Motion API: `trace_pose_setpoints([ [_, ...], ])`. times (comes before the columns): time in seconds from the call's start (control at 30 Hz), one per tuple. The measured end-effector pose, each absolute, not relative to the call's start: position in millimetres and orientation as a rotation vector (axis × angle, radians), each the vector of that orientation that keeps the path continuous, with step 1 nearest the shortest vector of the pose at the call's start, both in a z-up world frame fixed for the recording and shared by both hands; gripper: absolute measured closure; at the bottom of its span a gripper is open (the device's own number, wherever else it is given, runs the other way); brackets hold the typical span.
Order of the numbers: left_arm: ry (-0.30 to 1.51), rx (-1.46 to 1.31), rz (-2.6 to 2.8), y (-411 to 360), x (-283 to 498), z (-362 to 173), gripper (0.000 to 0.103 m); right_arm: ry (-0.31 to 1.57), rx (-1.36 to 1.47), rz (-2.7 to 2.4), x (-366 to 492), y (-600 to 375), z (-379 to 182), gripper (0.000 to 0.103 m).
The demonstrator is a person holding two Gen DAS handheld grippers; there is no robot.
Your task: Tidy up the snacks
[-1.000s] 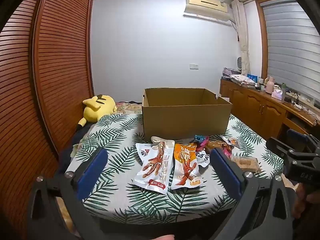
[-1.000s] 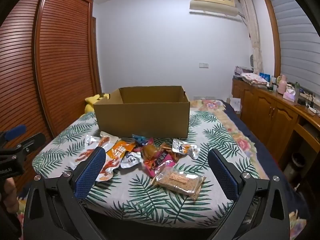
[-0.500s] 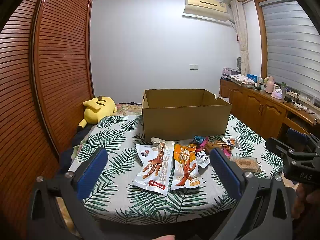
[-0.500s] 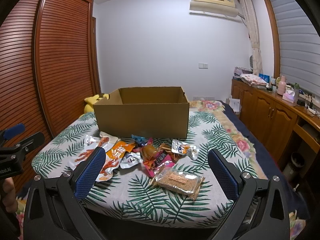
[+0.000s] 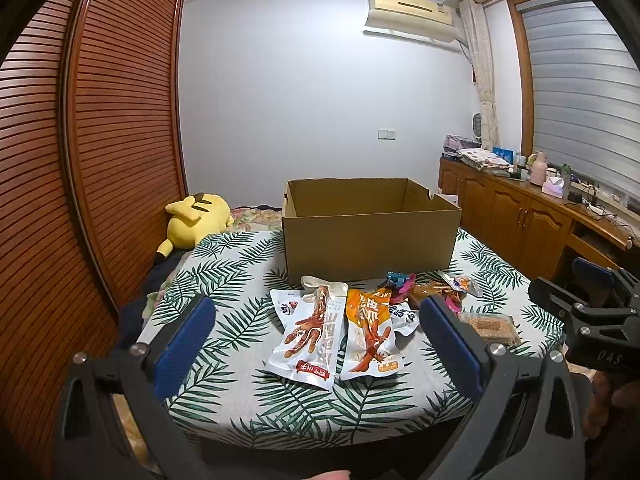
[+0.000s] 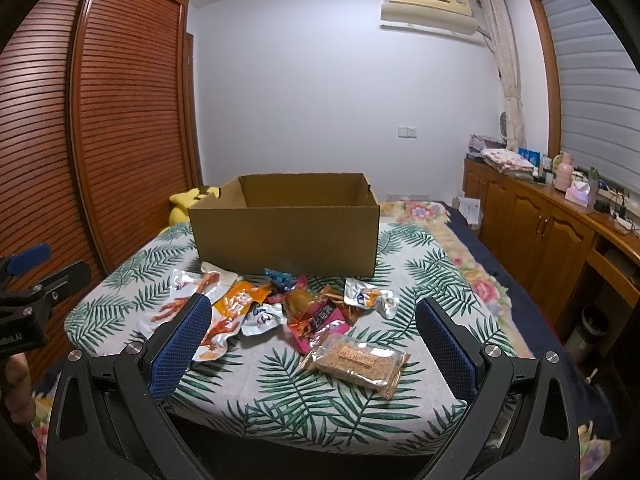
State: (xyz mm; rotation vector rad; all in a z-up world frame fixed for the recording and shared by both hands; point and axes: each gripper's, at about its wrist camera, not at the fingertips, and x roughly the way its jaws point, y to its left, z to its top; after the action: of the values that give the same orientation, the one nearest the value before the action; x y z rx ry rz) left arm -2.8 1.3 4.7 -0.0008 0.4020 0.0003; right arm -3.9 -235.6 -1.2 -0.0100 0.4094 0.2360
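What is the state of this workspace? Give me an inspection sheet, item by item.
Surface: a bed under a leaf-print cover.
Job's things: an open cardboard box, its floor hidden from both views; snack packets lie loose in front of it, among them a chicken-feet pack, an orange pack and a clear-wrapped cake.
Clutter: a yellow plush toy beside the box.
Grippers: left gripper and right gripper both open, holding nothing, short of the snacks.
Cables: wires on the side cabinet.
Surroundings: wooden wardrobe, air conditioner, window blind.
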Motion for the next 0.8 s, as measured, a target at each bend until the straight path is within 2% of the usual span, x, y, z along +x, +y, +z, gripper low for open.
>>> trace_pose_setpoints([
  [0.8,0.402,0.001,0.001,-1.2,-3.3,5.1,0.000,0.415,-0.008,0.236,-4.0,-235.7,-3.6,0.000],
])
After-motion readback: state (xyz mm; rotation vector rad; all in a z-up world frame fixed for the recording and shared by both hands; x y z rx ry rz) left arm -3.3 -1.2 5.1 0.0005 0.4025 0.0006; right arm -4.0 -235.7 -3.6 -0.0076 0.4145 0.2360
